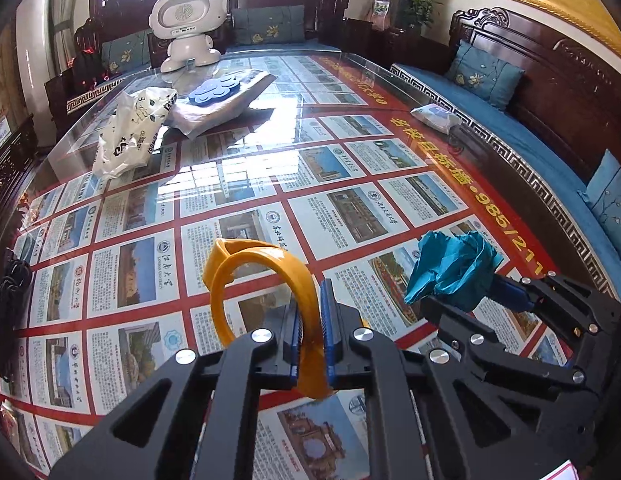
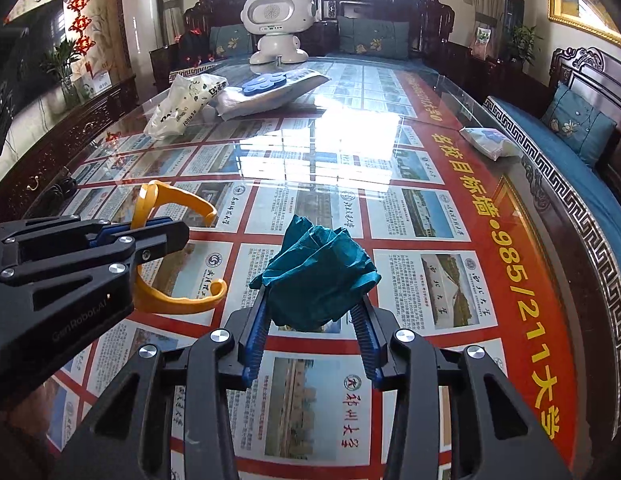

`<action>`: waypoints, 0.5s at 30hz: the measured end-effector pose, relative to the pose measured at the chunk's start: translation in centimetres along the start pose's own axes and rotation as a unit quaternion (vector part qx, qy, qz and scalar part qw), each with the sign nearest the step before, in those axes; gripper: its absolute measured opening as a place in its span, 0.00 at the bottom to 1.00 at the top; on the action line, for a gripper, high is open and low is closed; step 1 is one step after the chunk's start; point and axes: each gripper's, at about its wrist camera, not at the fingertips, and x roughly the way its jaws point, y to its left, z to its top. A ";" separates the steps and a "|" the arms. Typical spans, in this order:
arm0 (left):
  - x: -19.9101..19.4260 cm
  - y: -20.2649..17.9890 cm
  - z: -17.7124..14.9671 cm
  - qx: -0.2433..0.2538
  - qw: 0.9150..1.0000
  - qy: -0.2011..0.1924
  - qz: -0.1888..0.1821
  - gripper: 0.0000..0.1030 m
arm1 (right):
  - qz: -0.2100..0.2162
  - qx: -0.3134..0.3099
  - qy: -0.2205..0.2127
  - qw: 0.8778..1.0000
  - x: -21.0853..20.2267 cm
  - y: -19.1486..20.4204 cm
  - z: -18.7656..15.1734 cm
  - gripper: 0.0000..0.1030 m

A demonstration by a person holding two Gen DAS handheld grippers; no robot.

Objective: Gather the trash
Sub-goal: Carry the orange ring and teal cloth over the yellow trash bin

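Observation:
My left gripper (image 1: 310, 320) is shut on a curved yellow plastic strip (image 1: 246, 264) and holds it just above the glass table; the strip also shows in the right wrist view (image 2: 178, 300), with the left gripper (image 2: 166, 236) clamped on it. My right gripper (image 2: 314, 320) is shut on a crumpled teal paper ball (image 2: 318, 280), which bulges out between the blue pads. In the left wrist view the paper ball (image 1: 450, 272) sits at the right, held by the right gripper (image 1: 494, 292).
A glass table top (image 1: 270, 148) covers a red poster of university pictures. At the far end lie a white printed plastic bag (image 1: 130, 132), a white package with a blue flower-shaped object (image 1: 214, 90) and a white robot toy (image 1: 186, 24). A tissue pack (image 1: 434, 116) lies at the right edge. Dark wooden sofas surround the table.

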 end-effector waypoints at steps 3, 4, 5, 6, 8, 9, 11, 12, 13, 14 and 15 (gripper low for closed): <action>-1.6 -0.6 -1.1 0.008 1.000 -0.007 -0.001 0.09 | 0.000 0.002 -0.008 1.000 -1.9 0.3 -0.5 0.38; -2.2 -0.8 -1.5 0.009 1.000 -0.008 -0.002 0.09 | 0.000 0.003 -0.010 1.000 -2.4 0.4 -0.6 0.38; -2.6 -1.0 -1.8 0.010 1.000 -0.009 -0.003 0.09 | 0.001 0.003 -0.011 1.000 -3.0 0.6 -0.8 0.38; -3.1 -1.1 -2.2 0.010 1.000 -0.009 -0.005 0.09 | 0.003 0.005 -0.013 1.000 -3.5 0.7 -1.0 0.38; -4.3 -1.3 -3.0 0.009 1.000 -0.012 -0.012 0.09 | 0.005 0.005 -0.016 1.000 -4.7 1.0 -1.6 0.38; -5.0 -1.5 -3.4 0.010 1.000 -0.015 -0.015 0.09 | 0.006 0.006 -0.019 1.000 -5.4 1.0 -2.1 0.38; -6.5 -1.7 -4.3 0.013 0.999 -0.023 -0.020 0.09 | 0.006 0.006 -0.021 1.000 -6.5 1.2 -2.8 0.38; -7.2 -1.9 -4.7 0.017 0.999 -0.028 -0.021 0.09 | 0.006 0.004 -0.023 1.000 -7.2 1.4 -3.2 0.38; -8.0 -2.1 -5.1 0.022 0.999 -0.033 -0.020 0.09 | 0.006 0.002 -0.024 1.000 -7.8 1.6 -3.5 0.38; -8.6 -2.4 -5.5 0.027 0.999 -0.037 -0.021 0.09 | 0.006 0.001 -0.025 1.000 -8.2 1.8 -3.8 0.38; -9.2 -2.7 -6.0 0.032 0.998 -0.040 -0.024 0.09 | 0.007 0.001 -0.026 1.000 -8.7 2.0 -4.0 0.38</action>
